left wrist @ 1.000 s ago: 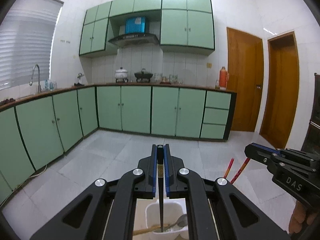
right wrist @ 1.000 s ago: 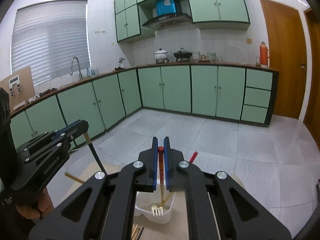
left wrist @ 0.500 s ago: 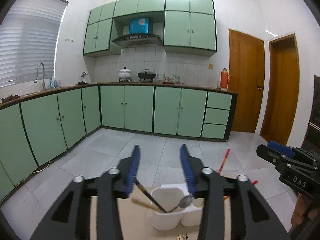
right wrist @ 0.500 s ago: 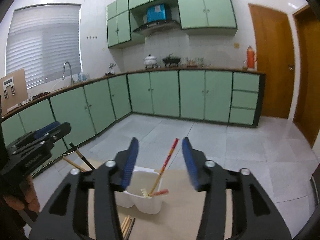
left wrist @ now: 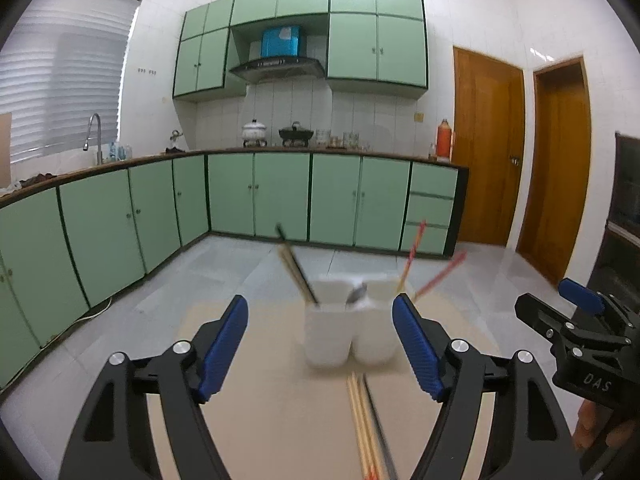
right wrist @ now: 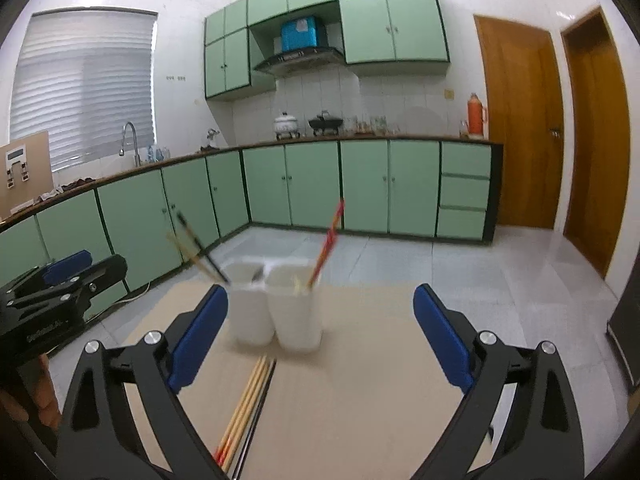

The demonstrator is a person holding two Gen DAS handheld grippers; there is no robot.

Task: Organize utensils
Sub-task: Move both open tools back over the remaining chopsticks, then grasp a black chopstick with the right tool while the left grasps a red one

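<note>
Left wrist view: the left tongs (left wrist: 320, 344) are opening, nothing between the pads, aimed at the white twin holder (left wrist: 350, 324) on the tan bench (left wrist: 280, 420). Dark and wooden chopsticks (left wrist: 294, 270) lean in its left cup, red chopsticks (left wrist: 416, 264) in its right, upright for tidy storage. Loose chopsticks (left wrist: 366, 428) lie flat on the bench, probably next to sort.

Right wrist view: the right tongs (right wrist: 320, 334) are also opening and empty, the holder (right wrist: 276, 306) ahead between the pads and the loose chopsticks (right wrist: 250, 404) nearer.

Motion blurs the white holder (left wrist: 348, 330); loose chopsticks (left wrist: 366, 428) run off the bottom edge.
</note>
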